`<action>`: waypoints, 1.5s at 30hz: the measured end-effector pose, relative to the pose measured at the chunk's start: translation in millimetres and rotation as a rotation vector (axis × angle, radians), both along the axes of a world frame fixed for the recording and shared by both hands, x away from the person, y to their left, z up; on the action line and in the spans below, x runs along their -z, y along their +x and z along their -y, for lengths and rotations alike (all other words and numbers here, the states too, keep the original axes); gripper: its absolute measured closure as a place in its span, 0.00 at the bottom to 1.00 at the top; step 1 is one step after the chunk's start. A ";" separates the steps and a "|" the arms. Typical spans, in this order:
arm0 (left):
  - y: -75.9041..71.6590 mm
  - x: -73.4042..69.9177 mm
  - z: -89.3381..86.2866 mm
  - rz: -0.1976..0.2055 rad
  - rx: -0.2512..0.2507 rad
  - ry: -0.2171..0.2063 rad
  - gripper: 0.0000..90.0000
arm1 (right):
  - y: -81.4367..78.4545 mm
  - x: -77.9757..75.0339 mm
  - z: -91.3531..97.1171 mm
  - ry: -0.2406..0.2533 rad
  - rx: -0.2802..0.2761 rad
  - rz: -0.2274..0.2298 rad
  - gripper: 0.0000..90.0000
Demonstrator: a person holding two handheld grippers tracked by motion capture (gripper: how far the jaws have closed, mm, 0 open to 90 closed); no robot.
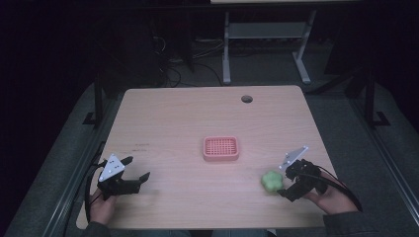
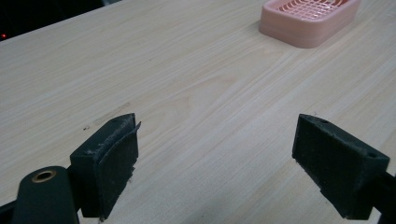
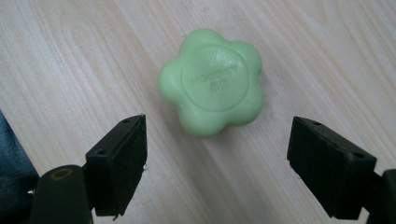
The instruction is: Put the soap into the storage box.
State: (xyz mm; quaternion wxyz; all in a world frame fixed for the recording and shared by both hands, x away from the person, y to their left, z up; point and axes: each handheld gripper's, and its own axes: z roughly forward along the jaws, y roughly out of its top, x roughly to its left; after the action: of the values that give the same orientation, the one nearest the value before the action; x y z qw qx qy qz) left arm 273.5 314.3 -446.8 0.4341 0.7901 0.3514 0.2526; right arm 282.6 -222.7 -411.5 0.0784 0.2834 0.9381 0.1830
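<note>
A green flower-shaped soap [image 1: 272,181] lies flat on the wooden table [image 1: 197,118] at the front right. My right gripper [image 1: 282,183] is open just to its right, jaws pointing at it. In the right gripper view the soap [image 3: 212,82] sits a little ahead of the open right gripper [image 3: 217,156], not touched by either jaw. A pink slotted soap dish [image 1: 221,148] rests mid-table, and its corner [image 2: 308,19] appears far ahead in the left gripper view. My left gripper [image 1: 137,169] stands open at the front left, and that same left gripper [image 2: 217,158] has nothing between its jaws.
A round cable hole [image 1: 246,98] sits near the table's far edge. Beyond the table stand a white desk frame [image 1: 264,39] and loose cables on a dark floor. A person's hands hold both grippers at the near edge.
</note>
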 end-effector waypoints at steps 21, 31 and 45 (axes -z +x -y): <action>-0.4 -0.8 -0.7 -0.001 0.001 0.002 0.16 | 15.2 1.7 -20.8 -0.038 -0.029 -0.029 0.21; -0.3 -0.7 -0.3 0.001 0.005 0.005 0.16 | 22.4 10.9 -28.4 -0.044 -0.031 -0.056 0.20; -0.8 -1.3 0.3 0.003 0.007 0.007 0.16 | 28.0 24.8 -35.5 -0.062 -0.016 -0.104 0.17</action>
State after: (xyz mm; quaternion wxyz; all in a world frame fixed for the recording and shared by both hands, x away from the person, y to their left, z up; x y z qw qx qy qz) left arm 272.7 314.0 -445.6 0.4327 0.7925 0.3472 0.2535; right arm 310.5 -187.2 -436.3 0.0369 0.2826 0.9483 0.1397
